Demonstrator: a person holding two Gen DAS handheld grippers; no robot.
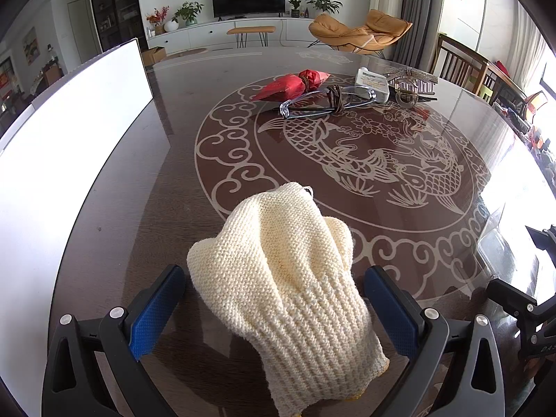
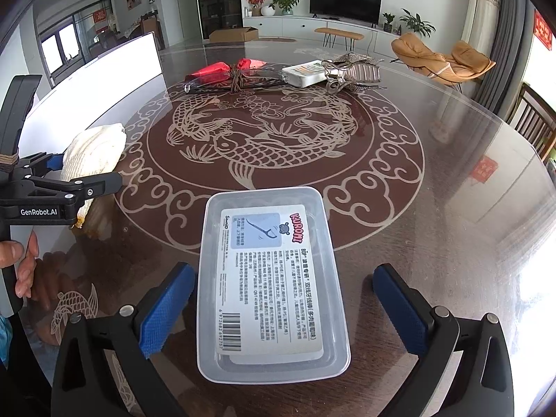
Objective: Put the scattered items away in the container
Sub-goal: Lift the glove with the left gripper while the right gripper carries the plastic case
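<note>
My right gripper stands wide open over a clear plastic container on the glass-topped table.

The container sits between my 2 blue pads, neither touching it; a printed label shows through its base. At left, my left gripper is at a cream knitted glove, a hand on its handle. Across the table lie a red packet, glasses, a white box and a hair claw, close together.

Bright daylight, window glare, fisheye warping
</note>
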